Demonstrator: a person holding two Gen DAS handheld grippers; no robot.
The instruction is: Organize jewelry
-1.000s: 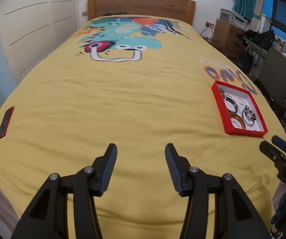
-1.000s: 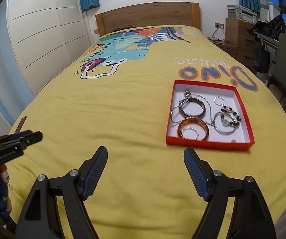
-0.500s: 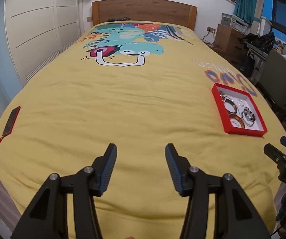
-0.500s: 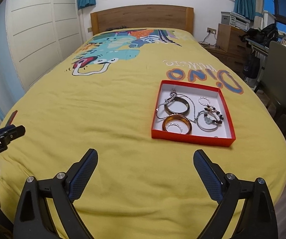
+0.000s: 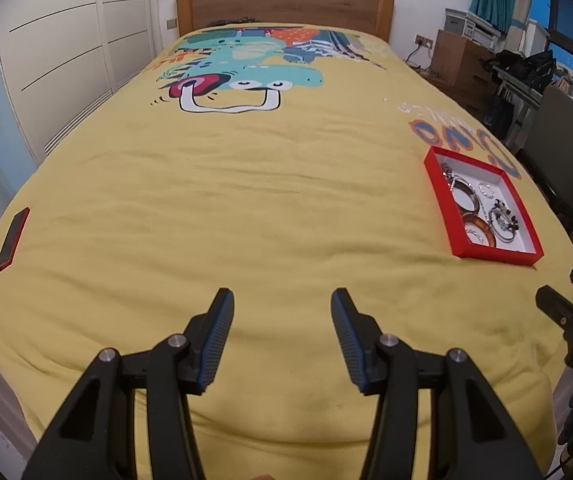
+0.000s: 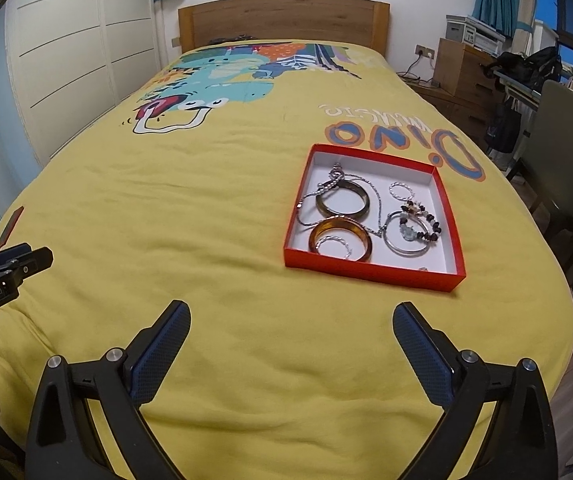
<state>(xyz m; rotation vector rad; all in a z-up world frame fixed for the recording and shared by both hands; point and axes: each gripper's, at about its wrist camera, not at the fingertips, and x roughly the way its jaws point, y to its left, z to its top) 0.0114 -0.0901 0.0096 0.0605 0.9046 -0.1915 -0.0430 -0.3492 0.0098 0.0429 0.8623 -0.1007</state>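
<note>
While spread wide, both tools (image 5: 281,312) (image 6: 291,326) above bedspread (image 6: 226,240).

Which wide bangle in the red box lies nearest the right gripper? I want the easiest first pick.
The amber-orange bangle, at the box's near edge; the darker brown bangle lies behind it.

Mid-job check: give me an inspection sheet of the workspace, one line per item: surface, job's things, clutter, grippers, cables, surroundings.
Surface: yellow dinosaur-print bedspread, lightly wrinkled.
Job's things: red tray on the bed's right side, holding a dark bangle, an amber bangle, a silver chain, a beaded bracelet, a silver bangle and small silver rings; several overlap.
Clutter: flat red-edged item with cord at the bed's left edge.
Grippers: left gripper and right gripper both open, empty, hovering over the bed's near end.
Cables: cord at the wall socket.
Surroundings: wooden headboard, white wardrobe, chair.
</note>
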